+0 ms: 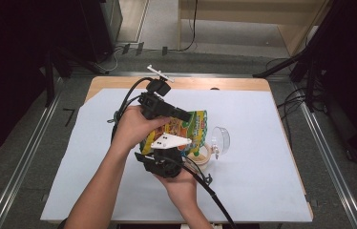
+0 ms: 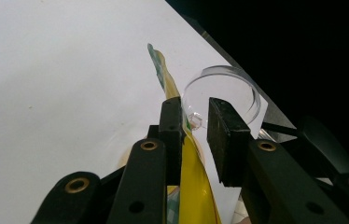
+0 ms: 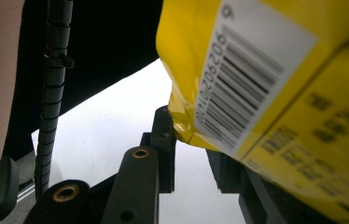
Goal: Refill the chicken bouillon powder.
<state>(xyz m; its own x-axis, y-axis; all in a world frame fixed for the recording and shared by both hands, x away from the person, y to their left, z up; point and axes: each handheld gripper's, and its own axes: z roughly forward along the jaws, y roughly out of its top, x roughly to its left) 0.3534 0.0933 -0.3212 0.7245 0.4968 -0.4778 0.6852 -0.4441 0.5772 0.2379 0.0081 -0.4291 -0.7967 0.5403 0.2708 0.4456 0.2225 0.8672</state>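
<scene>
We find the snack bag (image 1: pixel 188 130) at the centre of the high view, raised over the white sheet (image 1: pixel 262 157), with a clear lid (image 1: pixel 220 139) and a small bowl (image 1: pixel 200 156) just to its right. The left gripper (image 2: pixel 195 122) reaches in from upper left, jaws standing apart with the bag's edge against one pad (image 2: pixel 171 130). The right gripper (image 3: pixel 192 145) comes from below; whether it is pinching the bag's yellow corner, we cannot tell.

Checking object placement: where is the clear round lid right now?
In the high view, the clear lid stands on edge right of centre, beside the yellow snack bag and tan bowl.
</scene>
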